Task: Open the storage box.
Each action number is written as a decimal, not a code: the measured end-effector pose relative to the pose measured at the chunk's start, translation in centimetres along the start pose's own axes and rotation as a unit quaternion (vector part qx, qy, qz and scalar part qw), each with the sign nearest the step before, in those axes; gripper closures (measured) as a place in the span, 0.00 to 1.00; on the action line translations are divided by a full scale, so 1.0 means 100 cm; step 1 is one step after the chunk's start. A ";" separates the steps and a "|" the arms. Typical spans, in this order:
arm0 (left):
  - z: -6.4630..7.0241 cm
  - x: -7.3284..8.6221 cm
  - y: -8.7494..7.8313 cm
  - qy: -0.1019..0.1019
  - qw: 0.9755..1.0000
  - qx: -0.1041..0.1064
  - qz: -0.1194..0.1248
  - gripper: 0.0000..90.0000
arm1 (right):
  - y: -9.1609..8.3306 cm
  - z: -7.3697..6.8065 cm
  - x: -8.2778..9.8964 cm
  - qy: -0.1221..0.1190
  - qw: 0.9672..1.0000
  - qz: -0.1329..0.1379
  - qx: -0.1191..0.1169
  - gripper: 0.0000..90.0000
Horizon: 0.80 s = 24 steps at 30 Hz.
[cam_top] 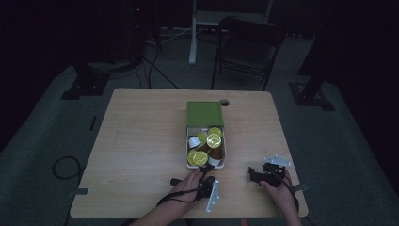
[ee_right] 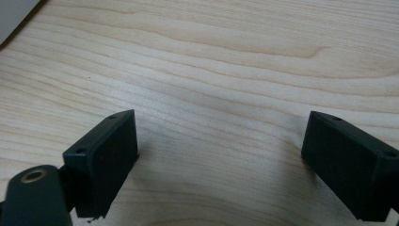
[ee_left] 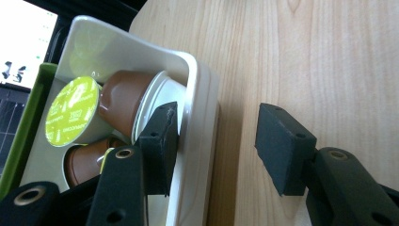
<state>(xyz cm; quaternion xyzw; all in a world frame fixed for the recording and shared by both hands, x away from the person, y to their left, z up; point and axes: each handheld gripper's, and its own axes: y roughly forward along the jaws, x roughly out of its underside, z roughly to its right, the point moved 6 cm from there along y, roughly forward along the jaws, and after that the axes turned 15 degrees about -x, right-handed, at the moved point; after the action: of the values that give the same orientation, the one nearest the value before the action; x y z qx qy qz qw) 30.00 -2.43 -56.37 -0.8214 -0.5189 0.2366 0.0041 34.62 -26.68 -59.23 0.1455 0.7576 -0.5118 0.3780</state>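
A white box (cam_top: 186,147) with its green lid (cam_top: 204,113) lying behind it sits mid-table and holds several coffee capsules. In the left gripper view a lime-topped capsule (ee_left: 73,110) and a brown capsule (ee_left: 127,101) lie against the box's near wall (ee_left: 200,108). My left gripper (ee_left: 221,141) straddles that wall, with one pad (ee_left: 160,136) inside the box beside the brown capsule and the other pad (ee_left: 282,146) outside over the wood, clear of the wall. It is open and holds nothing. My right gripper (ee_right: 221,160) rests open over bare table, to the right of the box (cam_top: 254,176).
The wooden table (cam_top: 141,141) has free room left and right of the box. A small round hole (cam_top: 224,101) sits near its far edge. A folding chair (cam_top: 249,47) stands beyond the table, and a cable loop (cam_top: 66,167) lies on the floor at left.
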 end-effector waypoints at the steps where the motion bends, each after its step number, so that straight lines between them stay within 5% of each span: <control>1: 0.000 -0.001 -0.002 -0.006 1.000 0.005 0.003 0.55 | 0.000 0.000 0.000 0.000 1.000 0.000 0.000 0.12; 11: 0.002 -0.001 -0.015 -0.057 0.998 0.035 0.007 0.55 | 0.000 0.000 0.000 0.000 1.000 0.000 0.000 0.12; 17: 0.001 0.006 -0.021 -0.096 0.994 0.046 -0.002 0.55 | 0.000 0.000 0.000 0.000 1.000 0.000 0.000 0.12; 24: -0.001 0.018 -0.028 -0.108 0.993 0.053 -0.018 0.55 | 0.000 0.000 0.000 0.000 1.000 0.000 0.000 0.12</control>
<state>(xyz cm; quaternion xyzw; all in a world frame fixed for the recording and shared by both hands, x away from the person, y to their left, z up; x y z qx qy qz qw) 28.32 0.46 -56.28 -0.7805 -0.5175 0.3507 -0.0042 34.61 -26.68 -59.23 0.1456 0.7576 -0.5118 0.3779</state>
